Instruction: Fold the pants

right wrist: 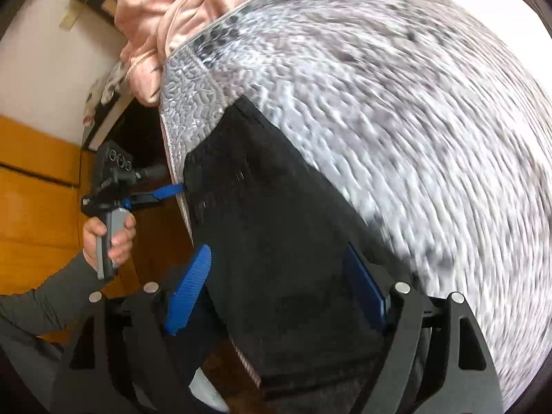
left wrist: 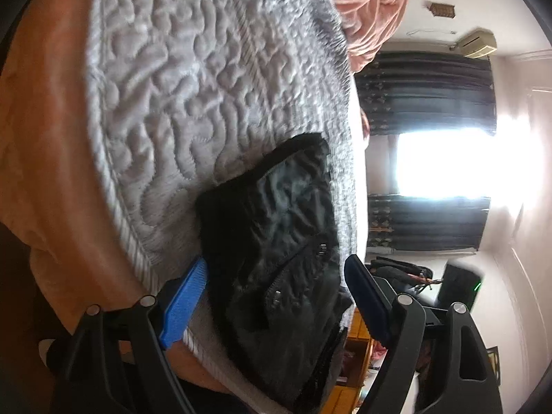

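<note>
Pants: black pants (right wrist: 286, 241), folded into a compact block, lie on the bed at its near side edge; a zip pocket (left wrist: 293, 265) shows on the upper face in the left wrist view.
Bed: grey-white quilted bedspread (left wrist: 179, 103) with a corded edge carries the pants; the pants' side runs right along that edge.
Left tongs: left tongs (left wrist: 276, 300) stand wide apart, the pants between the blue pads (left wrist: 186, 303) but no pad pressing on the cloth; in the right wrist view one blue tip of these tongs (right wrist: 169, 191) meets the pants at the bed's edge.
Right tongs: right tongs (right wrist: 279, 293) gape wide over the pants, pads on either side of the folded block, not squeezing it.
Person: a hand (right wrist: 110, 238) in a grey sleeve (right wrist: 51, 296) grips the left tool's handle beside the bed.
Around: pink blanket (right wrist: 165, 7) bunched at the bed's far end; wooden floor (right wrist: 34, 207) below; dark curtains (left wrist: 424, 93) by a bright window.
</note>
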